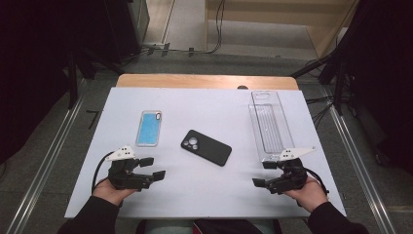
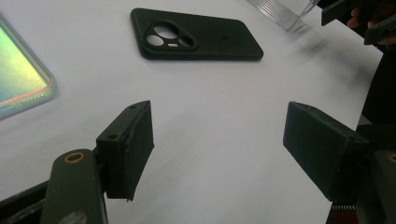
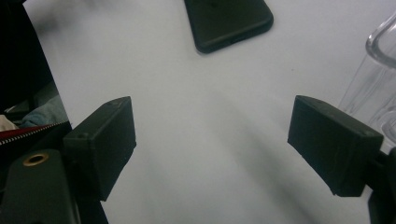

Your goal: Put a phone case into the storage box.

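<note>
A black phone [image 1: 206,147] lies camera side up in the middle of the white table [image 1: 195,195]; it also shows as the black phone [image 2: 196,35] and as the black phone's end [image 3: 229,21]. Left of it lies a phone in a clear case [image 1: 148,128], screen bluish, seen again as the cased phone [image 2: 18,74]. A clear plastic tray [image 1: 269,124] lies at the right. My left gripper [image 1: 152,168] rests open near the front left, nothing between its jaws. My right gripper [image 1: 264,174] is open at the front right, just below the tray's near end.
The white table top ends in a wooden strip [image 1: 204,80] at the far side. Metal rails [image 1: 355,151] run along the floor on both sides. Cables lie on the floor beyond the table. The tray's corner [image 3: 378,79] stands close to my right gripper's right jaw.
</note>
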The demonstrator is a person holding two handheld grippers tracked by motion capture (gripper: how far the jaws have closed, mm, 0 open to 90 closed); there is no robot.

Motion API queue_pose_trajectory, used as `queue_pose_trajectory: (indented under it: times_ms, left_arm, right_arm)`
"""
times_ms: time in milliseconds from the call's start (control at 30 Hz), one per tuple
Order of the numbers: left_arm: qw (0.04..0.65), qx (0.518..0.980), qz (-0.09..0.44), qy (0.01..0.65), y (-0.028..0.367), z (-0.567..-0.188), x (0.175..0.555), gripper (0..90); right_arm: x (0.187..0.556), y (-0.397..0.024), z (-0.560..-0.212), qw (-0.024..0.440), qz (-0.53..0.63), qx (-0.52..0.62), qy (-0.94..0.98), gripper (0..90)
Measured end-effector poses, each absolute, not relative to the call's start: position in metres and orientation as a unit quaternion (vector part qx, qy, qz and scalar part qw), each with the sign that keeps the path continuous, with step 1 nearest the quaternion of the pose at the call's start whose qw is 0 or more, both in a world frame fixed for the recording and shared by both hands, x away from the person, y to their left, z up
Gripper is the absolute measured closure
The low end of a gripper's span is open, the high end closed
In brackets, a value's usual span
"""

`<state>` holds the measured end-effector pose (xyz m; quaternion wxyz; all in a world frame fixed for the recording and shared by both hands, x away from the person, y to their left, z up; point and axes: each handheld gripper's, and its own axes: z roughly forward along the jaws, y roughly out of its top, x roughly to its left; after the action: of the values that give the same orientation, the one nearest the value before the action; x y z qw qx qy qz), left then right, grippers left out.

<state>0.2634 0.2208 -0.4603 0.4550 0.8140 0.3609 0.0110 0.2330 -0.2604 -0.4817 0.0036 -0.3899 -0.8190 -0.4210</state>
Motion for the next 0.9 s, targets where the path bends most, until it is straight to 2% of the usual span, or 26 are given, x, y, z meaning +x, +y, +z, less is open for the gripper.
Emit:
queue_pose_trajectory:
  times_ms: [900]
  left_arm:
    - [0.436, 0.826, -0.006, 0.358, 0.2193, -0.4600, 0.2625, 25.0]
  right_arm:
    - [0.2316, -0.2590, -0.4809, -0.003, -0.414, -0.389, -0.823, 13.4]
